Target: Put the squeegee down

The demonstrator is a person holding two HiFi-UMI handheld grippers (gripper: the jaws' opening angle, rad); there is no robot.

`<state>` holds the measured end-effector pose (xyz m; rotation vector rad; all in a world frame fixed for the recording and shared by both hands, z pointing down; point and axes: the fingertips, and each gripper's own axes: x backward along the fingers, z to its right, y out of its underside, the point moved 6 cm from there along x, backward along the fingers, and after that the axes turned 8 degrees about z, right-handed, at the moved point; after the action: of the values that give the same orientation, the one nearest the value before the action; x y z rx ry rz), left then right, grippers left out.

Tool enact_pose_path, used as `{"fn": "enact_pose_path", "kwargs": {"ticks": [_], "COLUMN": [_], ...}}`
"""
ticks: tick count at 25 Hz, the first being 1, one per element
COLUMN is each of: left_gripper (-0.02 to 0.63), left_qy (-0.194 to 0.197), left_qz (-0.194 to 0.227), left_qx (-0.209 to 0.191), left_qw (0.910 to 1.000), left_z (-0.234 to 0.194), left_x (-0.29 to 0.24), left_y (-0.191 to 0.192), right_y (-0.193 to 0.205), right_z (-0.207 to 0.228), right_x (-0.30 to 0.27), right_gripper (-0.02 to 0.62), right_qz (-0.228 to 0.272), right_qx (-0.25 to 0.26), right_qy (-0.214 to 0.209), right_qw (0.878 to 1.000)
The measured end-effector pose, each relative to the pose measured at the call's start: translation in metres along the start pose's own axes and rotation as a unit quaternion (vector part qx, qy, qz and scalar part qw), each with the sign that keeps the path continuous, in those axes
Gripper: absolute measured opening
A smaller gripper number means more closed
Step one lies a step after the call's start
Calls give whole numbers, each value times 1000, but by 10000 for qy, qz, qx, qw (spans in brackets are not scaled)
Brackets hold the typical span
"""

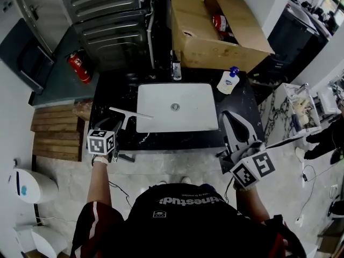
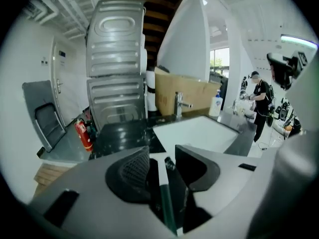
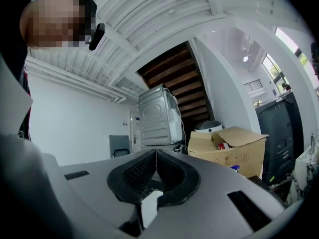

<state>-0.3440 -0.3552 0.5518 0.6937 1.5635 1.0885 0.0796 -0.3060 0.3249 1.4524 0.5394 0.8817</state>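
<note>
The squeegee (image 1: 129, 115) has a white blade and a thin handle. It lies on the black counter (image 1: 107, 98) just left of the sink, with the handle toward me. My left gripper (image 1: 119, 128) hovers over the handle's near end. In the left gripper view my left gripper (image 2: 162, 154) is open, and the squeegee handle (image 2: 163, 185) shows in the gap, with neither pad pressing on it. My right gripper (image 1: 227, 116) is held at the counter's right front. In the right gripper view its jaws (image 3: 155, 164) are shut together on nothing.
A white sink (image 1: 161, 98) with a faucet (image 1: 176, 67) fills the counter's middle, and a soap bottle (image 1: 228, 81) stands at its far right. Behind are a cardboard box (image 1: 215, 31), stacked grey machines (image 1: 107, 20) and a fire extinguisher (image 1: 79, 67). A person (image 2: 260, 103) stands far right.
</note>
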Motion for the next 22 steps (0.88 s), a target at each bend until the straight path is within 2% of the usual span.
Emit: {"fn": "enact_pose_path", "kwargs": {"ticks": [2, 5, 8, 11, 16, 19, 22], "left_gripper": [128, 45, 22, 14, 12, 12, 12], "left_qy": [-105, -278, -221, -126, -132, -237, -284], "left_qz": [613, 1389, 1985, 2360, 3202, 3510, 3676], "left_qx": [5, -118, -375, -635, -440, -437, -444], "left_qw": [9981, 9899, 9791, 9696, 9462, 9351, 9285], "left_z": [8, 28, 58, 91, 135, 151, 154], "left_x": [15, 38, 62, 84, 115, 125, 129], "left_y": [-34, -81, -125, -157, -175, -181, -191], "right_y": [0, 0, -2, -3, 2, 6, 5], "right_z": [-1, -3, -4, -4, -3, 3, 5], "right_x": [-1, -3, -4, -6, -7, -5, -3], "right_gripper": [38, 38, 38, 38, 38, 38, 38], "right_qz": [10, 29, 66, 65, 39, -15, 18], "right_qx": [-11, 1, 7, -36, 0, 14, 83], "right_qy": [-18, -56, -97, -112, -78, 34, 150], "right_qw": [10000, 10000, 9999, 9999, 10000, 10000, 9999]}}
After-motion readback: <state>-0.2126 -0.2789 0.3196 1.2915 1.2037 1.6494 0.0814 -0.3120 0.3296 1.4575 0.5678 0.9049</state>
